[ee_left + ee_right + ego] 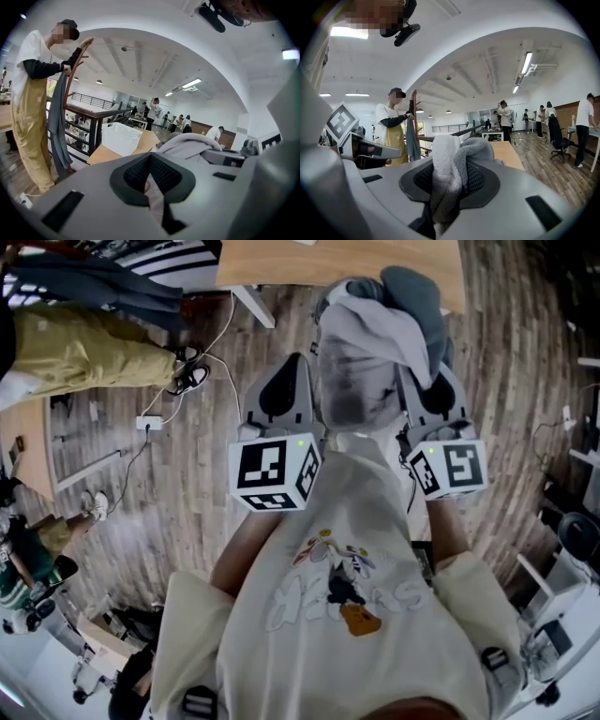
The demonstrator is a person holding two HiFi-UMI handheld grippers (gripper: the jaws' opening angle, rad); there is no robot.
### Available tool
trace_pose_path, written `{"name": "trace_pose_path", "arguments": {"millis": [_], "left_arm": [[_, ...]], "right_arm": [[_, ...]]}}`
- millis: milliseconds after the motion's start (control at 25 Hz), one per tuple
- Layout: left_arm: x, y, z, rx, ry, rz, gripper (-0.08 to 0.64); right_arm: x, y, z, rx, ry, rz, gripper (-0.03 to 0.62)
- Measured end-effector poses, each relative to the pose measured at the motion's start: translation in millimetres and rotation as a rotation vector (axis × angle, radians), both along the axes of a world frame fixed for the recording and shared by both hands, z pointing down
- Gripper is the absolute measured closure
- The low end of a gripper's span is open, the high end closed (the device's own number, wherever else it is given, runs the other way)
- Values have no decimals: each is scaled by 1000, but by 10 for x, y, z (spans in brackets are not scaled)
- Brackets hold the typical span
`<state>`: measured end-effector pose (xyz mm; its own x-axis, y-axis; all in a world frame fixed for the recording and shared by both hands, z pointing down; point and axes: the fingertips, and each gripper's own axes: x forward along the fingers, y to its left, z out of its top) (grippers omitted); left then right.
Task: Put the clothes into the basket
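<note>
1. The left tongs (150, 180) are clamping a thin pale fold of the clothes (370, 329).
2. The right tongs (449, 180) are clamping their thick grey-white fleece.
3. The clothes are hanging between both tongs, near the bench (281, 263) edge.
4. The white basket (121, 137) is standing on the bench.

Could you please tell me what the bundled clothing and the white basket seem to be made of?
The clothing looks like soft fleece or terry: it is matte with a fuzzy nap, in white and grey. The basket is probably rigid plastic: its white walls are pierced by a regular grid of small holes.
</note>
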<state>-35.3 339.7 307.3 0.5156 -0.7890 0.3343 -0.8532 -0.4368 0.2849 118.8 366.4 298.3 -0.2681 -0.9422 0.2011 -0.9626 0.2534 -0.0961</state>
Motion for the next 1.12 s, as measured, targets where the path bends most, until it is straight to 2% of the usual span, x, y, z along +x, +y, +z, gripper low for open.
{"name": "trace_pose_path", "arguments": {"millis": [120, 360, 520, 1120], "left_arm": [[-135, -138, -1, -10, 17, -3, 558], [-326, -443, -194, 45, 38, 26, 558], [-472, -616, -231, 56, 39, 26, 558], [-395, -784, -489, 105, 39, 21, 558]], "right_arm": [[-91, -181, -145, 15, 14, 1, 480], [-244, -419, -475, 63, 20, 15, 480], [-364, -566, -636, 90, 18, 23, 480], [-425, -712, -979, 127, -27, -11, 479]]}}
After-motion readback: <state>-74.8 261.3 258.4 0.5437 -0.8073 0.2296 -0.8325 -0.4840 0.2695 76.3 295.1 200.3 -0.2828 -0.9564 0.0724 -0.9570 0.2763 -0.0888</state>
